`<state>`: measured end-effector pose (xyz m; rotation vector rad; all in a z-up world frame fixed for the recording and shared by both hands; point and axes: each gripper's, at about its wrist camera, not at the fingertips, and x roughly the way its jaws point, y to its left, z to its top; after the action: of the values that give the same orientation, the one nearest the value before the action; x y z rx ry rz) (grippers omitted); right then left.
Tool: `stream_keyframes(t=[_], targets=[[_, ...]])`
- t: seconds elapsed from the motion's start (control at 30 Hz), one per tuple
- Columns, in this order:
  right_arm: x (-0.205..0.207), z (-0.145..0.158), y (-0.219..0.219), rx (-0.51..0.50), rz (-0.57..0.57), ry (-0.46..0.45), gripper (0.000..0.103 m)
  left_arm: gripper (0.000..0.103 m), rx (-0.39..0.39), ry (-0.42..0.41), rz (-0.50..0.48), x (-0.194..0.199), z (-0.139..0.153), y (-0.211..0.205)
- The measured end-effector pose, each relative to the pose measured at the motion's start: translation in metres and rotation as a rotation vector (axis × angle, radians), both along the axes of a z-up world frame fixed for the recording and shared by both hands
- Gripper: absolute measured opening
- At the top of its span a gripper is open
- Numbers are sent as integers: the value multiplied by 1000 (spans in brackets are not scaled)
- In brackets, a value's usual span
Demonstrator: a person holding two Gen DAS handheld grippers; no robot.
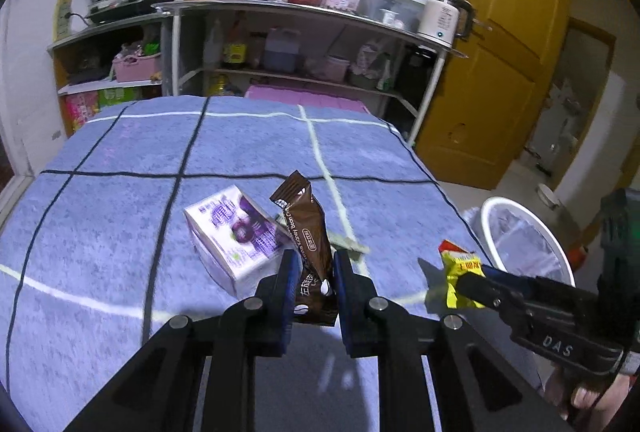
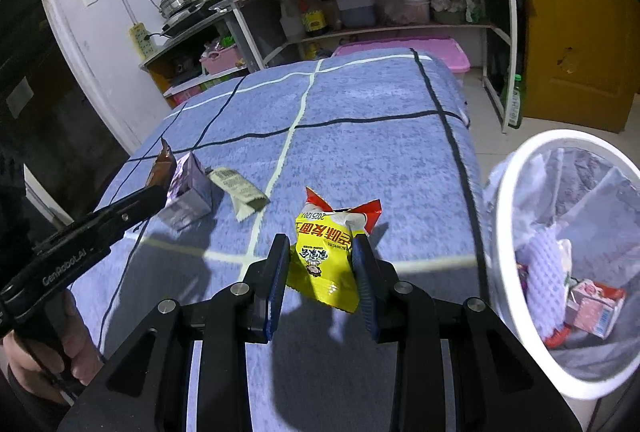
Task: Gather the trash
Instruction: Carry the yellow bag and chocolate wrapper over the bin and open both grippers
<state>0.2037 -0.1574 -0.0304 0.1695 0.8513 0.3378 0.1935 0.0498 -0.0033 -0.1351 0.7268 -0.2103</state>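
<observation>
My left gripper (image 1: 314,260) is shut on a brown coffee sachet (image 1: 306,228) and holds it above the blue checked tablecloth (image 1: 240,152). A purple-and-white carton (image 1: 236,236) lies just left of it, with a crumpled greenish wrapper (image 2: 240,190) beside it. My right gripper (image 2: 320,252) is shut on a yellow-and-red snack bag (image 2: 330,252), held over the table's right part. The left gripper (image 2: 160,192) shows at the left in the right wrist view, and the right gripper (image 1: 466,278) at the right in the left wrist view. A white bin (image 2: 508,192) stands right of the table.
The bin (image 1: 560,256) holds a clear liner and several pieces of trash, including a pink carton (image 2: 592,306). Metal shelves (image 1: 300,8) with bottles, a kettle and a cooker stand behind the table. A yellow door (image 1: 492,72) is at the far right.
</observation>
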Motion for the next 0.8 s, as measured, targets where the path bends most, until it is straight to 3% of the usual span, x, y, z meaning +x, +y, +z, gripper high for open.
stream_keyframes(t=[0.47, 0.8], targets=[[-53, 6, -30, -3, -15, -13, 33, 18, -14, -7, -100, -56, 2, -31], [-72, 10, -43, -9, -28, -29, 33, 18, -19, 1, -147, -68, 3, -53]])
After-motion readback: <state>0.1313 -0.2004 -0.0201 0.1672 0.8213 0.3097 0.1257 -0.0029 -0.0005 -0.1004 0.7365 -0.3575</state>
